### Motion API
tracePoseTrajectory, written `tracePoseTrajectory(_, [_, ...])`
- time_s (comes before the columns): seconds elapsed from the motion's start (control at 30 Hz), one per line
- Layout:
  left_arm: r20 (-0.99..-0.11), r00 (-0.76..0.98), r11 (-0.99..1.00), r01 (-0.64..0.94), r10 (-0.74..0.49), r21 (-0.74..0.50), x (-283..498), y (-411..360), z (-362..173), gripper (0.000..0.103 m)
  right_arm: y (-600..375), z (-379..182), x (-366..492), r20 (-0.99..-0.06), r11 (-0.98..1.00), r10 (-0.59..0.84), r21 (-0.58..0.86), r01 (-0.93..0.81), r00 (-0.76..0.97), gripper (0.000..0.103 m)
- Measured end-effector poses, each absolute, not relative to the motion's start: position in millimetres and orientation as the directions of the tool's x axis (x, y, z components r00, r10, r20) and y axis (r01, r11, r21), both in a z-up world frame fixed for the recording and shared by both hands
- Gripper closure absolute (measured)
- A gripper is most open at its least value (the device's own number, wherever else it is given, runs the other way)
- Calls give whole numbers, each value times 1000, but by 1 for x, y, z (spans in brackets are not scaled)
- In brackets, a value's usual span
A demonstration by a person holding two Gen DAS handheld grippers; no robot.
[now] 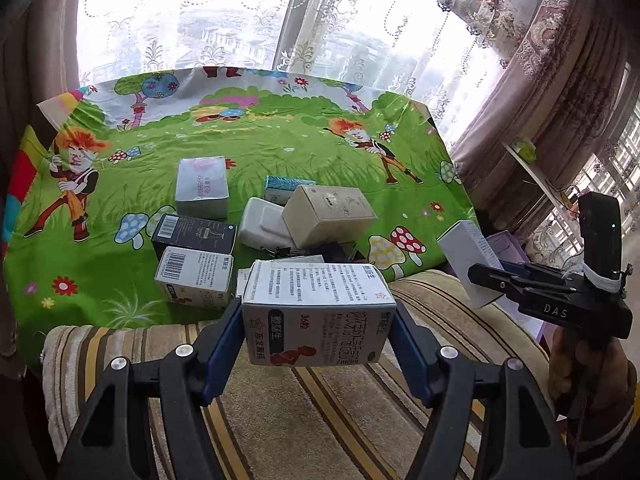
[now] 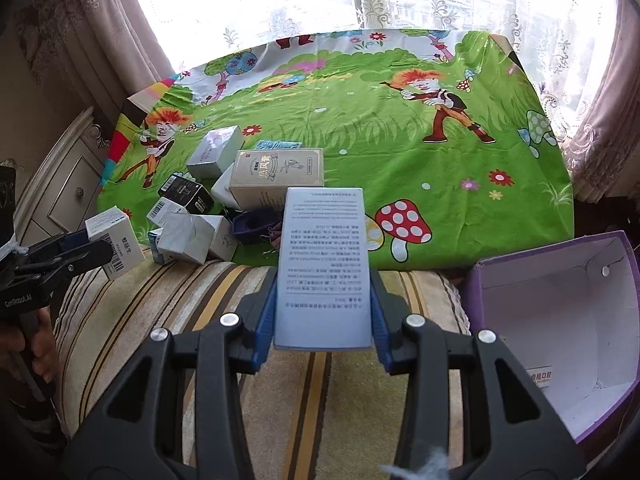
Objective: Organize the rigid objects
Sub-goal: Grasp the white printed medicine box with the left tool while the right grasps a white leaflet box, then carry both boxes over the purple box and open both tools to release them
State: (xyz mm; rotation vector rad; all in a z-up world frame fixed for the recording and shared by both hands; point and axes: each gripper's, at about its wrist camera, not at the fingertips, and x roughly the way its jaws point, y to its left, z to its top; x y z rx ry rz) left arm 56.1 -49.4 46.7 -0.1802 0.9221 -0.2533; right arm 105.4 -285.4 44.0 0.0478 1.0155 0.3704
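Observation:
My left gripper (image 1: pixel 318 320) is shut on a white medicine box (image 1: pixel 316 312) with red and grey print, held above the striped cushion (image 1: pixel 320 420). It also shows in the right wrist view (image 2: pixel 114 240). My right gripper (image 2: pixel 323 304) is shut on a tall pale-blue box (image 2: pixel 323 268) with printed text, held upright; it shows in the left wrist view (image 1: pixel 470 264). A pile of small boxes (image 1: pixel 256 220) lies on the green cartoon cloth (image 1: pixel 280 140). An open purple box (image 2: pixel 560 320) with a white inside stands at the right.
The pile holds a beige box (image 2: pixel 276 176), a silver box (image 2: pixel 216 152), a black box (image 2: pixel 186 192) and a dark blue tray (image 2: pixel 252 224). A cabinet (image 2: pixel 60 184) stands left. Curtains and windows lie behind the cloth.

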Motion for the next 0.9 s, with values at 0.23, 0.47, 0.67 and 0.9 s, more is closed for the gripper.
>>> tracePoseTrajectory(0.23, [-775, 520, 929, 278, -359, -244, 67, -120, 47, 33, -345, 46, 92, -808, 960, 279, 224, -167, 519, 57])
tracePoseTrajectory(0.47, [-789, 451, 877, 427, -418, -220, 79, -198, 49, 33, -405, 49, 83, -799, 974, 204, 221, -40, 566, 57])
tracePoseTrajectory(0.67, [-815, 397, 836, 519, -422, -180, 89, -262, 46, 33, -448, 38, 81, -810, 976, 134, 207, 65, 571, 57])
tracePoseTrajectory(0.9, [-860, 317, 791, 593, -400, -149, 99, -324, 25, 33, -488, 23, 80, -817, 964, 95, 217, 151, 569, 57])
